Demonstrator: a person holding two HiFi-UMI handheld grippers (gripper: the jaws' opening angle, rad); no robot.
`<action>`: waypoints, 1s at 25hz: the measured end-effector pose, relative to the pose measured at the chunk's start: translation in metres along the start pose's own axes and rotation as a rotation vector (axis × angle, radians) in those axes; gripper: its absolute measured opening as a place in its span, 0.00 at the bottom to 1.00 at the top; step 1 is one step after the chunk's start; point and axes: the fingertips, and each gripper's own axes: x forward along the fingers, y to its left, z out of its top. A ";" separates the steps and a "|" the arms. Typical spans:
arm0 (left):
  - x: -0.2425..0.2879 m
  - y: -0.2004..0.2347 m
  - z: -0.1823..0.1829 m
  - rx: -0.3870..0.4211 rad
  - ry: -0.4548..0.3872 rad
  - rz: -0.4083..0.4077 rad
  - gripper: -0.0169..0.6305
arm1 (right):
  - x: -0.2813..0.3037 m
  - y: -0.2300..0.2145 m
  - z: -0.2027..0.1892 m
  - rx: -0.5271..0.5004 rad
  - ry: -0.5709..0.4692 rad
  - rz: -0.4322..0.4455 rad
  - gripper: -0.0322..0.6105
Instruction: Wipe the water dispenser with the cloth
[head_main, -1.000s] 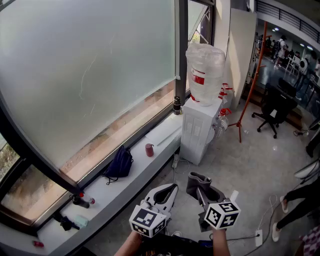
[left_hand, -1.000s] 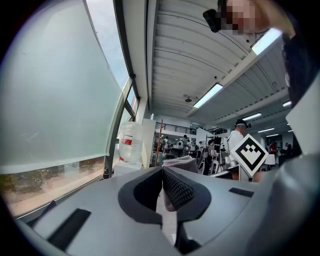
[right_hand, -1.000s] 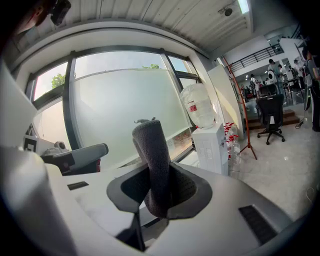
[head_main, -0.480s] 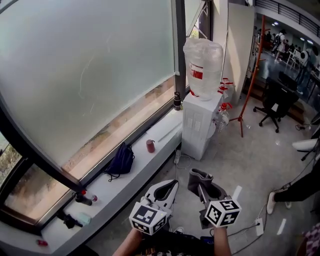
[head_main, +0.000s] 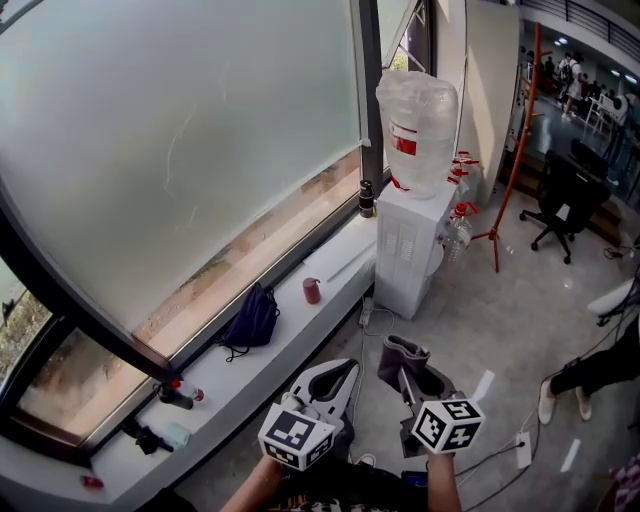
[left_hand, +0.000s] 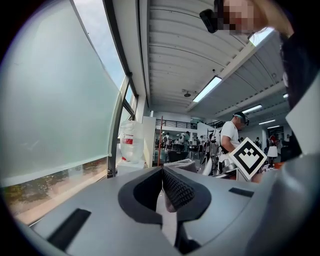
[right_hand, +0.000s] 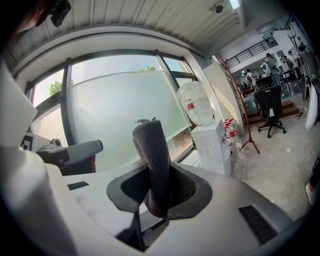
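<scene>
Water dispenser (head_main: 405, 250): a white, ribbed upright cabinet standing on the floor (head_main: 500, 330) at the far end of the window sill (head_main: 200, 390), close against the frosted window (head_main: 180, 150). An inverted clear bottle (head_main: 418, 130) with a red label sits on top of it. In the right gripper view the same cabinet appears right of centre, pale and boxy.

Cloth (right_hand: 155, 165): a dark grey, nubbly fabric rolled into a thick upright wad (its top edge frays into a few loose threads). It is well apart from the dispenser, at the near edge of the scene.

Right tongs (right_hand: 159, 190): clenched on the cloth, with the jaws pressing its lower part from both sides and the roll standing out above them. In the head view these tongs (head_main: 410, 370) point toward the dispenser across open floor.

Left tongs (left_hand: 162, 172): jaws drawn together with nothing between the ribbed pads. They are held just left of the right tongs and touch nothing.

On the sill, between the tongs and the dispenser, lie a dark bag (head_main: 250, 322) and a red cup (head_main: 312, 291).
</scene>
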 end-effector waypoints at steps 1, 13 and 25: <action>0.002 0.003 0.000 0.002 0.004 0.001 0.05 | 0.005 -0.001 0.000 0.003 0.004 -0.001 0.21; 0.101 0.093 -0.007 -0.039 0.034 -0.047 0.05 | 0.103 -0.047 0.036 0.008 0.040 -0.077 0.21; 0.229 0.211 0.013 -0.046 0.040 -0.174 0.05 | 0.238 -0.092 0.107 0.019 0.041 -0.196 0.21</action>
